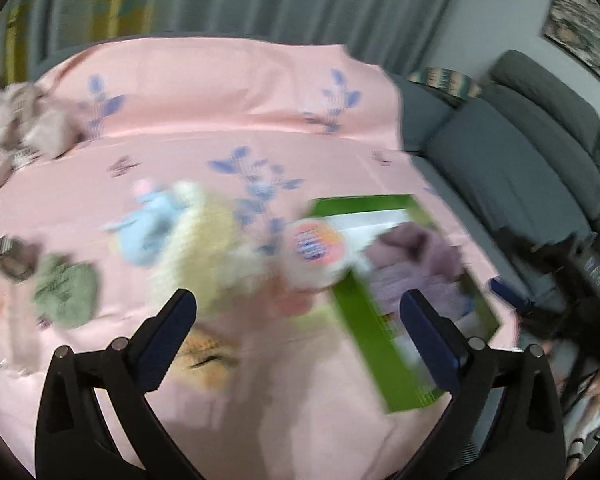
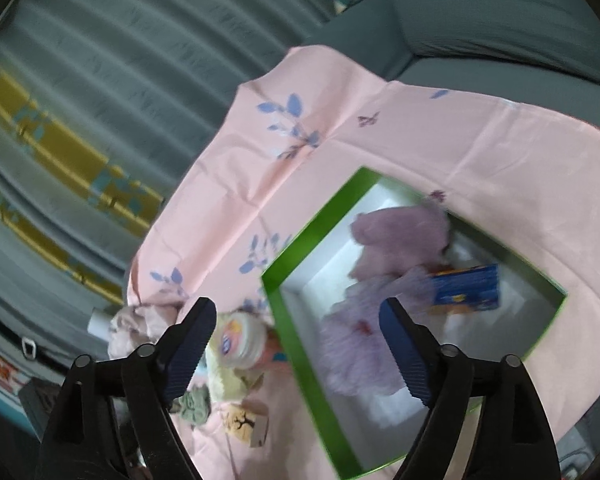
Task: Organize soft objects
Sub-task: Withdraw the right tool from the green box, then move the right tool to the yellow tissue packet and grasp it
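Two grippers hang over a pink sheet (image 1: 228,80) printed with blue leaf sprigs, and both views are blurred. In the left wrist view the left gripper (image 1: 300,312) fills the bottom of the frame with its jaws spread wide and nothing between them. Above it, across the middle of the frame, soft things lie loose on the sheet: a green cloth (image 1: 66,292) at the left, a pale blue toy (image 1: 148,228) left of centre, a cream knit (image 1: 204,252) beside it, and an orange plush (image 1: 204,360) low down, just beside the left finger. A round tub (image 1: 312,248) with an orange and blue label sits at centre, touching the corner of a green box (image 1: 356,320). The box lies at centre right with a mauve plush (image 1: 416,256) inside. A grey sofa (image 1: 520,152) takes the right side. In the right wrist view the right gripper (image 2: 300,344) is also wide open and holds nothing. The box (image 2: 296,344) sits at lower right there, white inside, holding the mauve plush (image 2: 396,240), a lilac frilly cloth (image 2: 360,344) below it and a blue packet (image 2: 466,290) near the right wall. The tub (image 2: 240,332) lies just left of the box, outside it. Grey curtains (image 2: 100,80) fill the upper left.
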Action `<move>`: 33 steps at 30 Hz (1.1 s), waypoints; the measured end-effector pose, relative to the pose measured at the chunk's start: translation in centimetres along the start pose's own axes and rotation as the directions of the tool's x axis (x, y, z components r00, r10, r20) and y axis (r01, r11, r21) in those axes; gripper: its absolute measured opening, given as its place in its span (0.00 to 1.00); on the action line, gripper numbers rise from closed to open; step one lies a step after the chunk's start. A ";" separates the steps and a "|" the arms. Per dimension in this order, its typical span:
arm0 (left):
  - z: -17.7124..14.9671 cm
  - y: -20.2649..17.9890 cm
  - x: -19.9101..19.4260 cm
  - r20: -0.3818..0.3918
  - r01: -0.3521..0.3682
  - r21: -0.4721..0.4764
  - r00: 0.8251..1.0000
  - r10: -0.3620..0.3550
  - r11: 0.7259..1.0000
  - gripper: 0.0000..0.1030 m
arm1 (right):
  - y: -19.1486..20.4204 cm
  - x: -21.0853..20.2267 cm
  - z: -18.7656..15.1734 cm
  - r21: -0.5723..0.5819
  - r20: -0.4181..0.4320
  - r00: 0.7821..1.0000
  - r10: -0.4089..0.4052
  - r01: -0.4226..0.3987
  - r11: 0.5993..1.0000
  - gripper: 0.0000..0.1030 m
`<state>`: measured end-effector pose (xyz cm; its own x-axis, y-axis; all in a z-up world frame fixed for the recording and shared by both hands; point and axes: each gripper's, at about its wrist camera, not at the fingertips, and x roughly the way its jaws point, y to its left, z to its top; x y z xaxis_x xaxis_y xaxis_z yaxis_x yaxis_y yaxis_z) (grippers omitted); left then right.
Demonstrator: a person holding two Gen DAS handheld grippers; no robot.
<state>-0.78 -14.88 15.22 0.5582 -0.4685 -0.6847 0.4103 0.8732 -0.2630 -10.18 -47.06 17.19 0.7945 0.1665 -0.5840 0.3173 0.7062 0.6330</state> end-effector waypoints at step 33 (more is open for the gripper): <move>-8.2 18.8 -2.9 -0.077 -0.331 -0.311 0.943 0.324 0.891 0.99 | 12.6 19.2 -18.0 -0.358 -0.439 0.838 -0.324 0.168 0.918 0.83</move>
<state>-0.62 3.99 6.68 0.6041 -0.1488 -0.7829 -0.0437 0.9747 -0.2190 -0.26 -22.59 4.85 0.3355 0.2125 -0.9178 0.2397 0.9229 0.3013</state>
